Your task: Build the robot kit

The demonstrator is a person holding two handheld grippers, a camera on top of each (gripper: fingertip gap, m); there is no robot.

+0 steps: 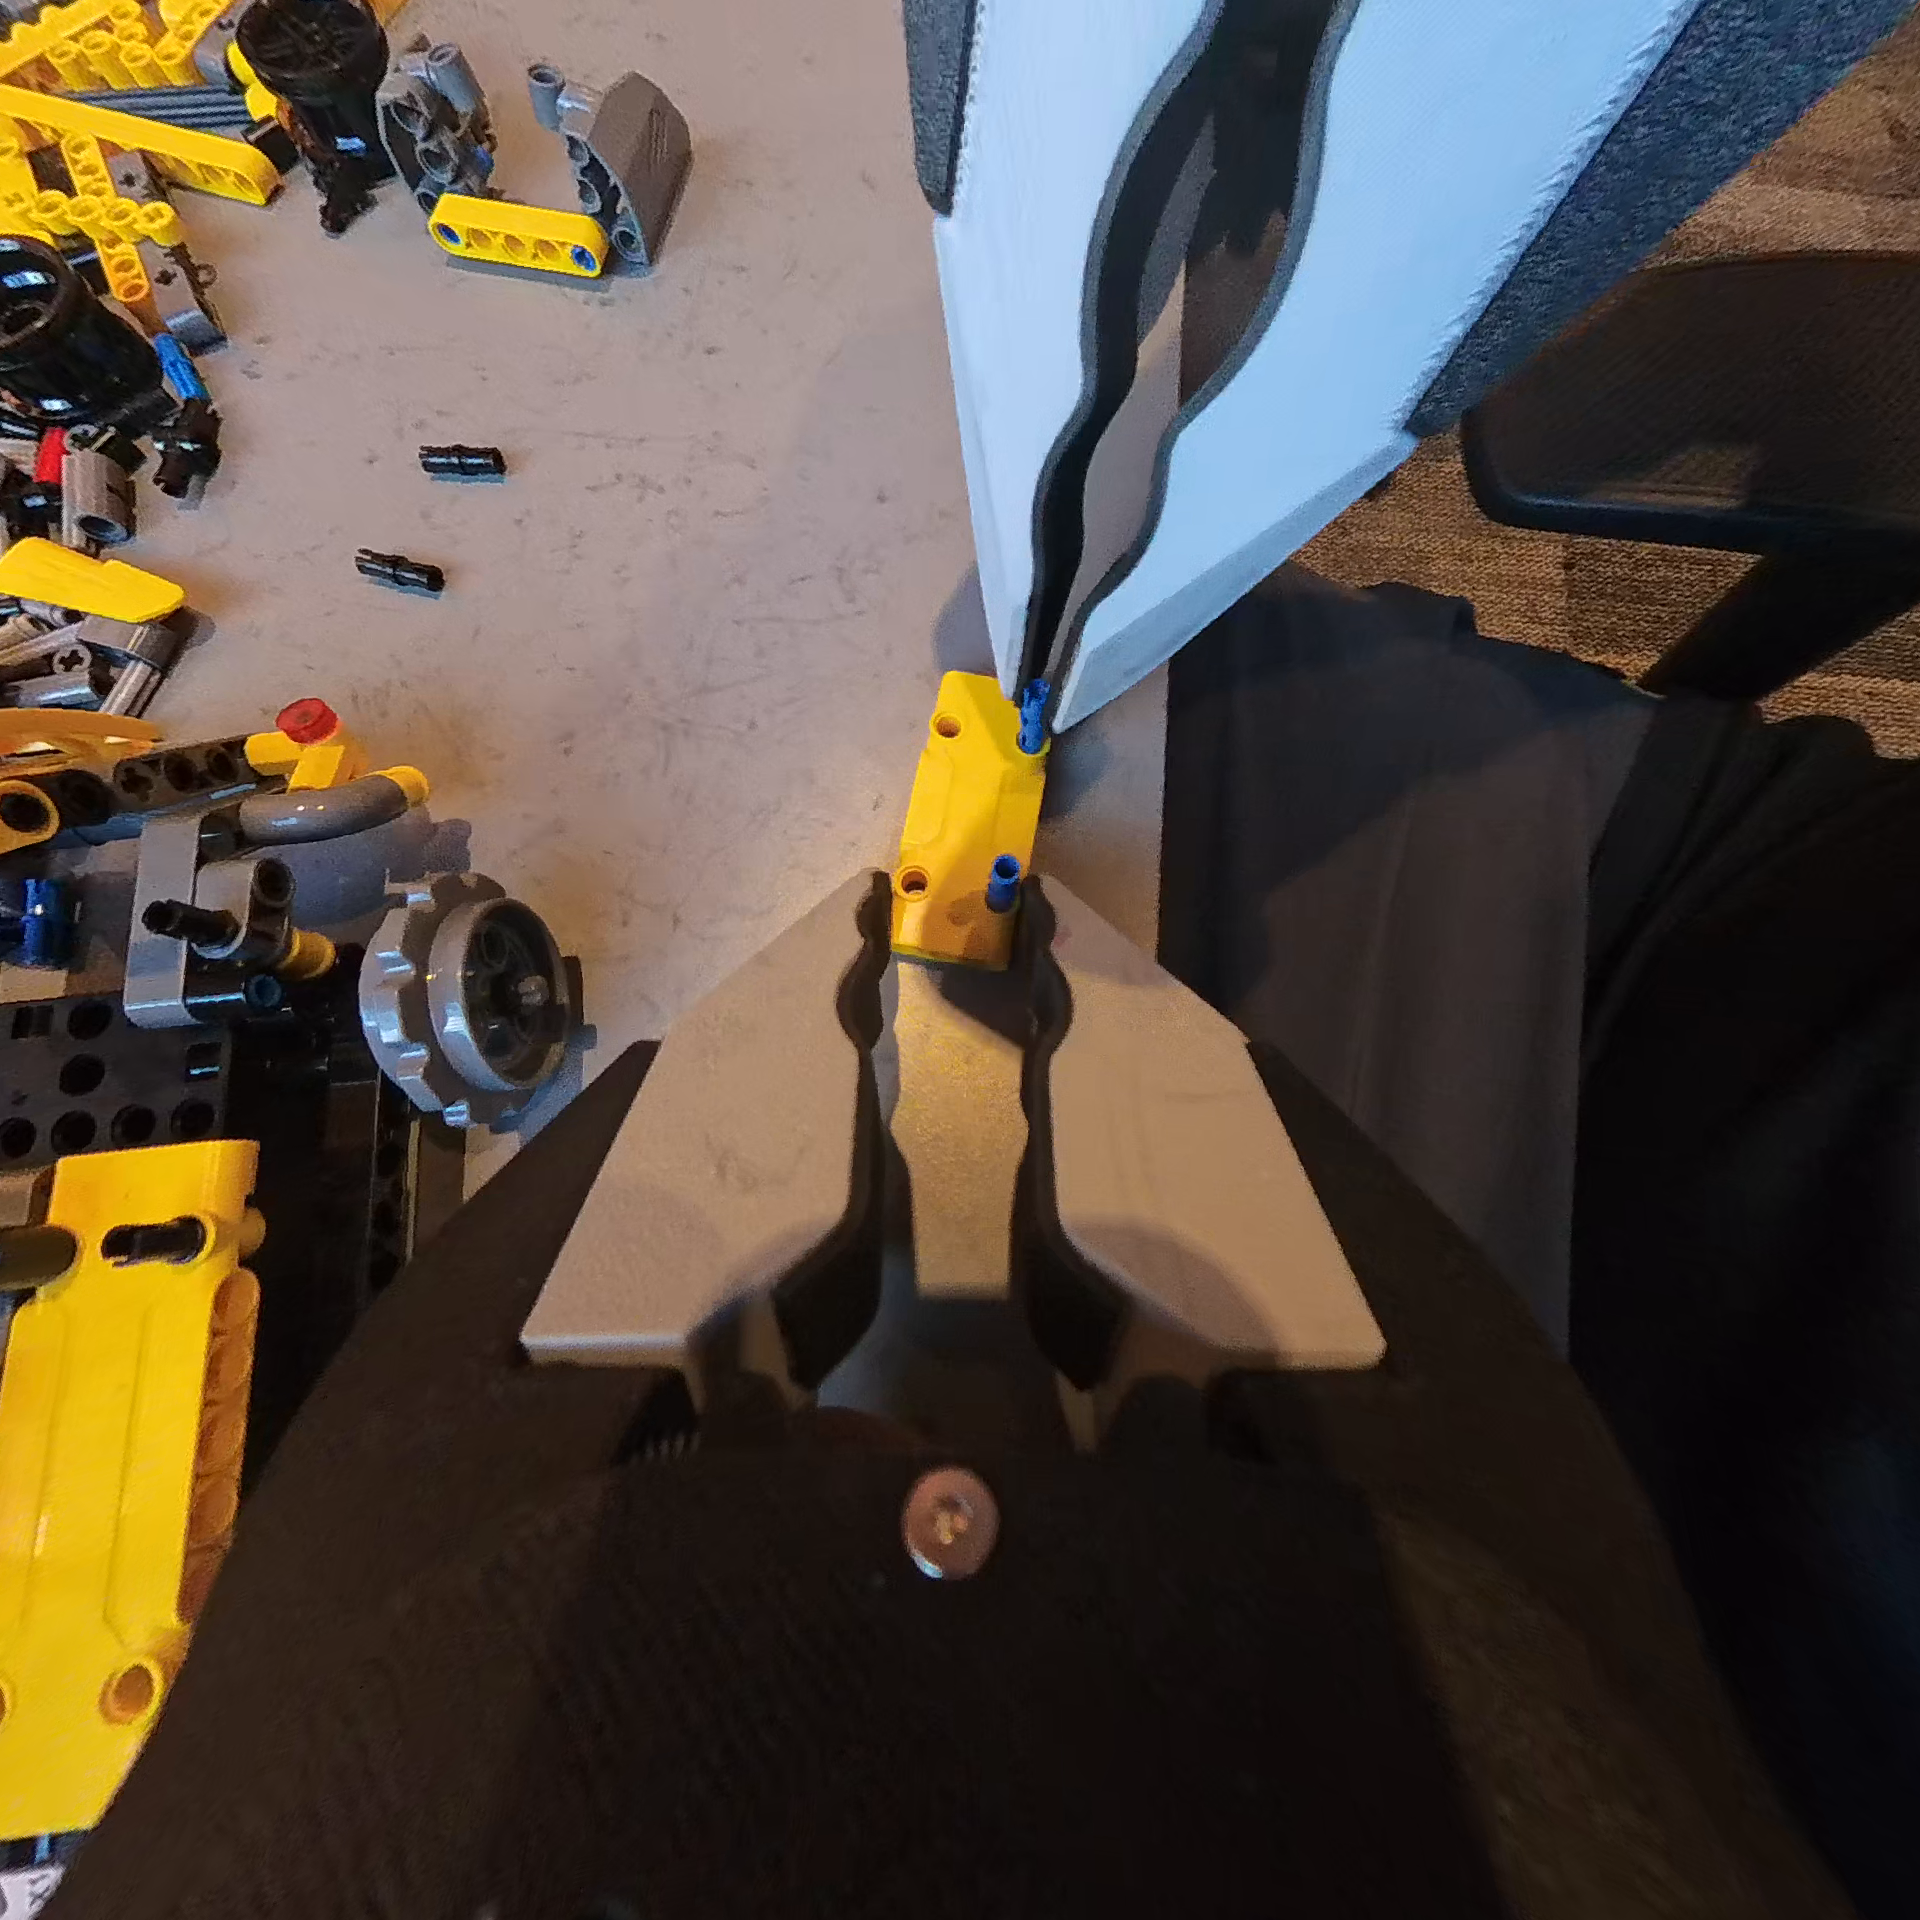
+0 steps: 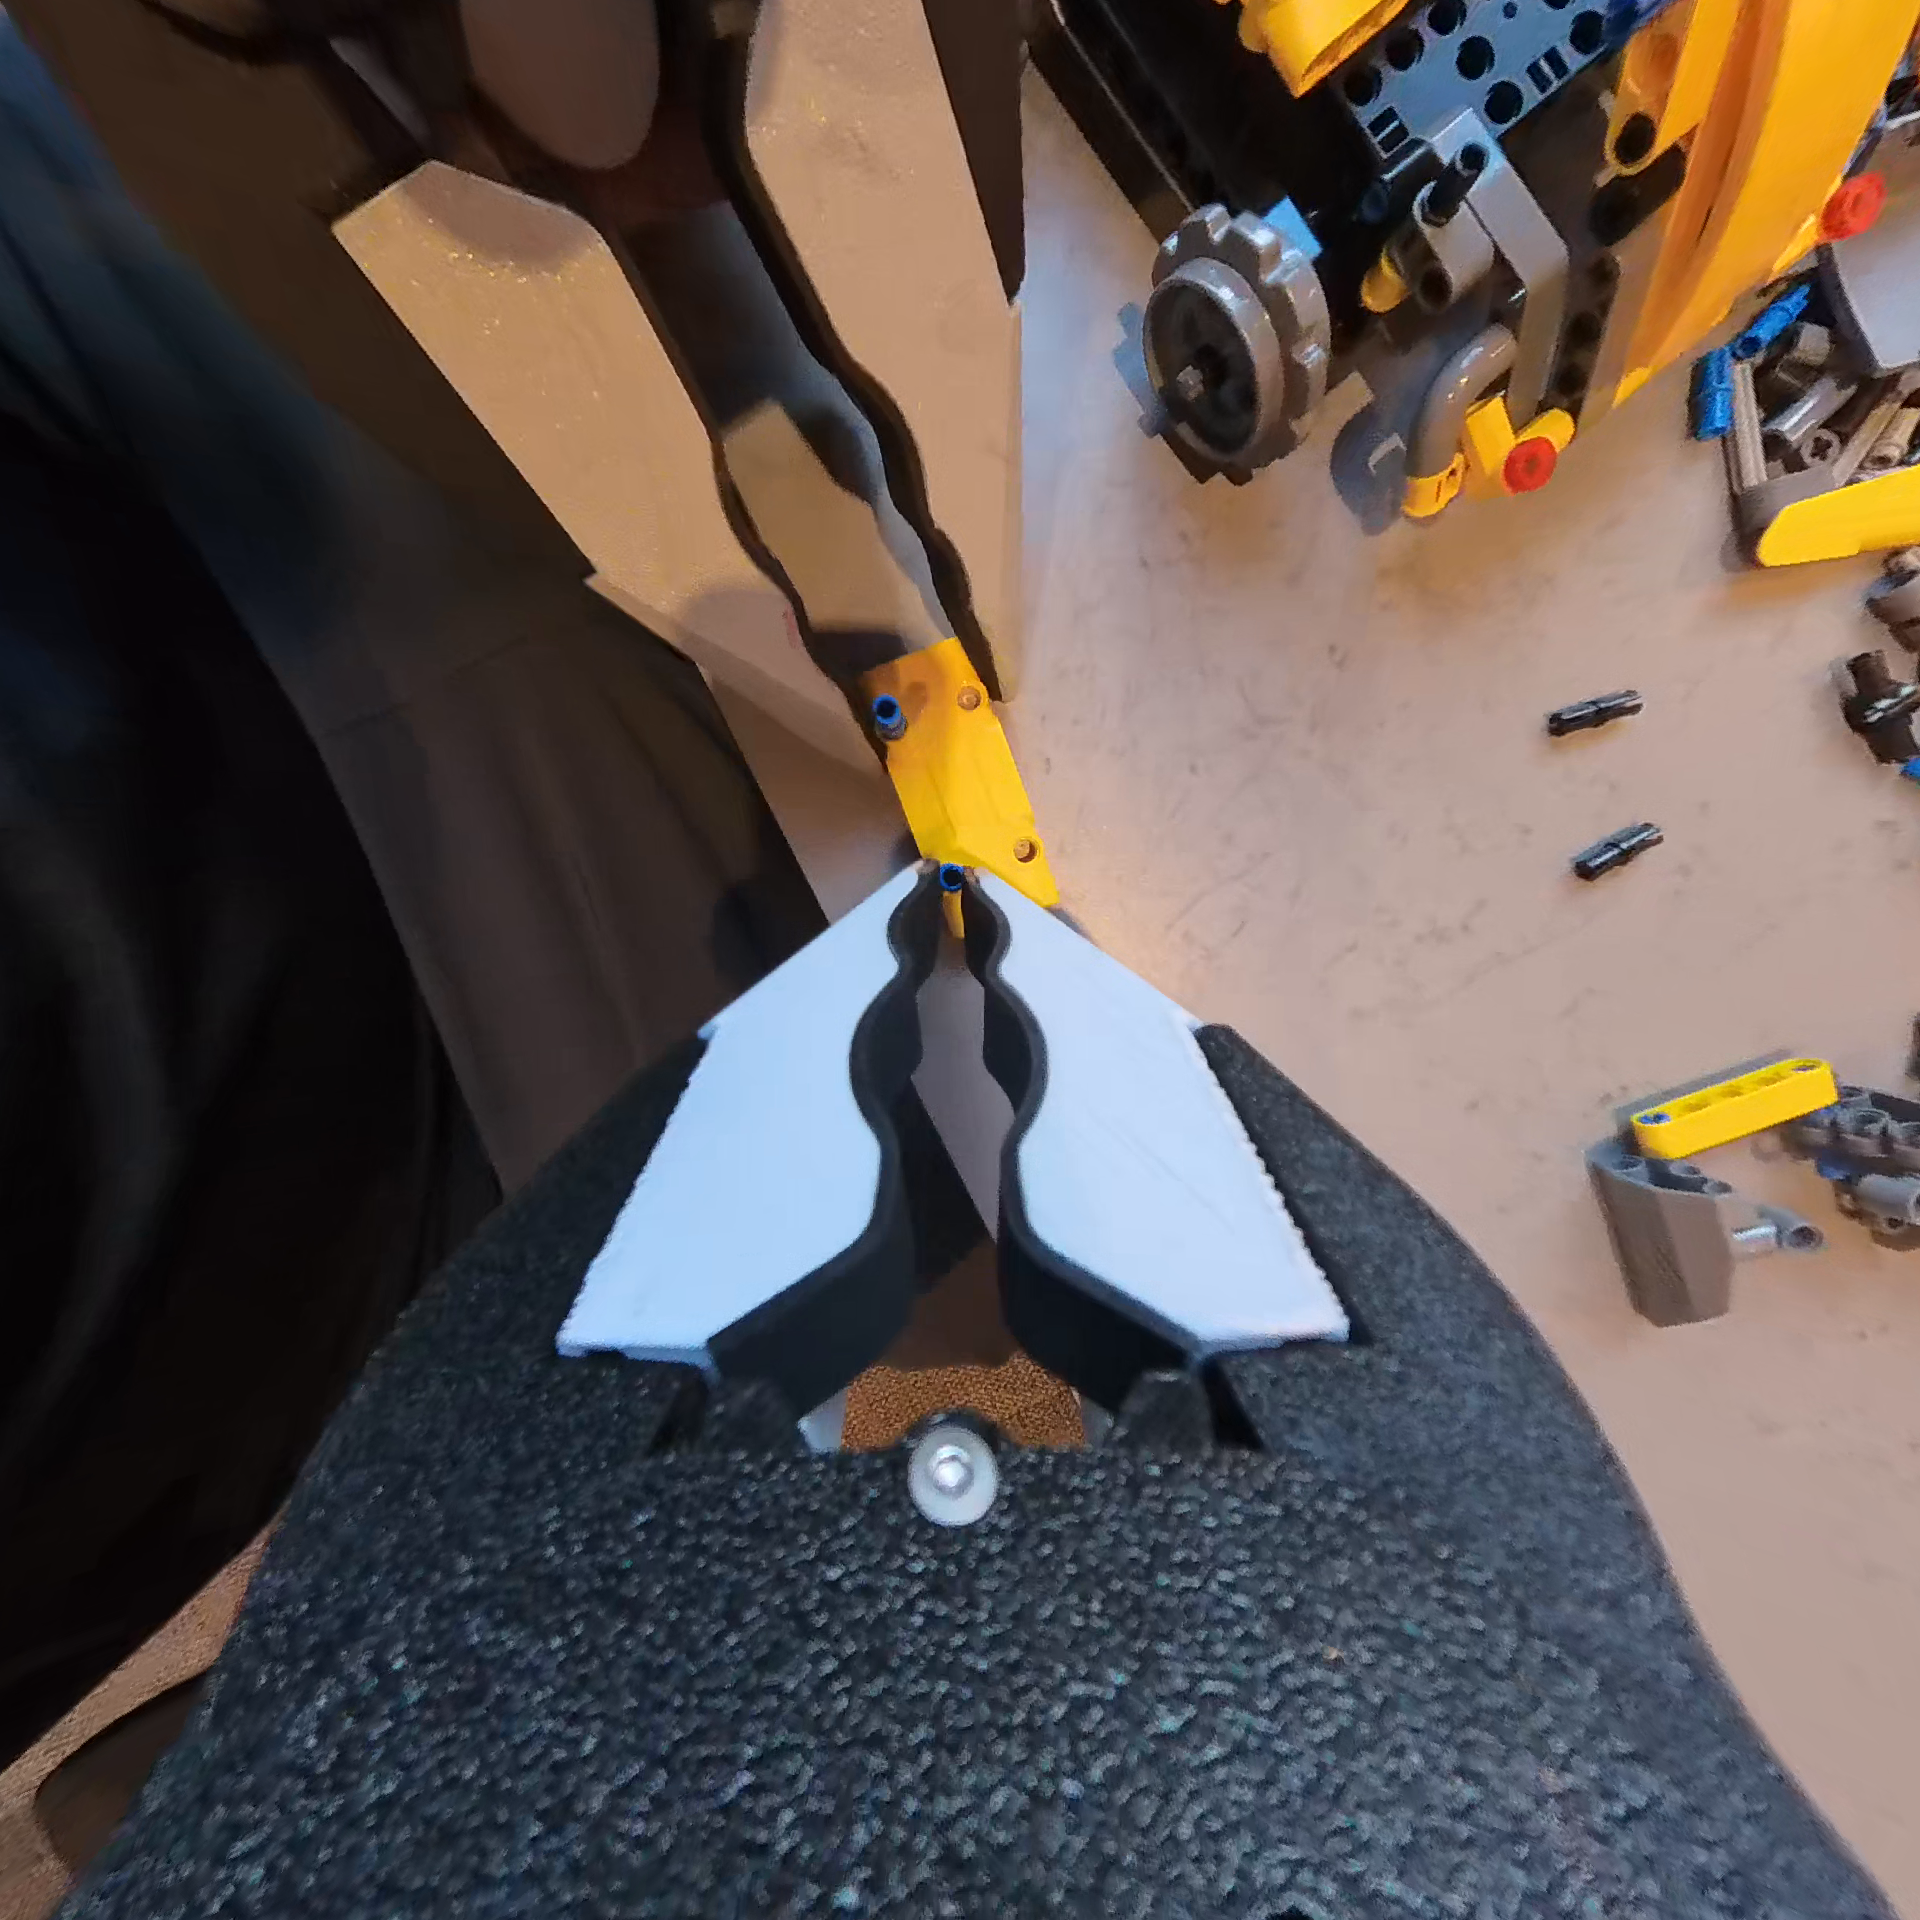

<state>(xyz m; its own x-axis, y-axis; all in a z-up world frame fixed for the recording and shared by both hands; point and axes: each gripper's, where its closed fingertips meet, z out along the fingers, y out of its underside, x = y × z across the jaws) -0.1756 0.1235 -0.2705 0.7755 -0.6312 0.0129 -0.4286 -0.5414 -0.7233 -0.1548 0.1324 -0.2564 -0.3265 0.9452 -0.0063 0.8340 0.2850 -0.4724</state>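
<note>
A small yellow panel piece [image 1: 971, 810] with holes at its corners is held just above the table's edge. My left gripper [image 1: 958, 914], grey-fingered, is shut on its near end. One blue pin [image 1: 1004, 883] stands in the panel beside the left fingertips. My right gripper [image 2: 945, 883], white-fingered, is shut on a second blue pin [image 2: 950, 878] that sits at the far corner hole of the panel [image 2: 961, 779]. The right gripper comes in from the top in the left wrist view [image 1: 1034, 701]. The left gripper shows at the top of the right wrist view [image 2: 914, 665].
The beige tabletop [image 1: 675, 623] carries two loose black pins [image 1: 462, 460] [image 1: 400, 571], a grey toothed wheel [image 1: 468, 997] on a yellow-and-black model [image 1: 125, 1351], and a small grey-and-yellow assembly [image 1: 561, 177]. A person's dark clothing [image 1: 1558, 1039] lies past the table edge. My left and right fingertips are right by each other.
</note>
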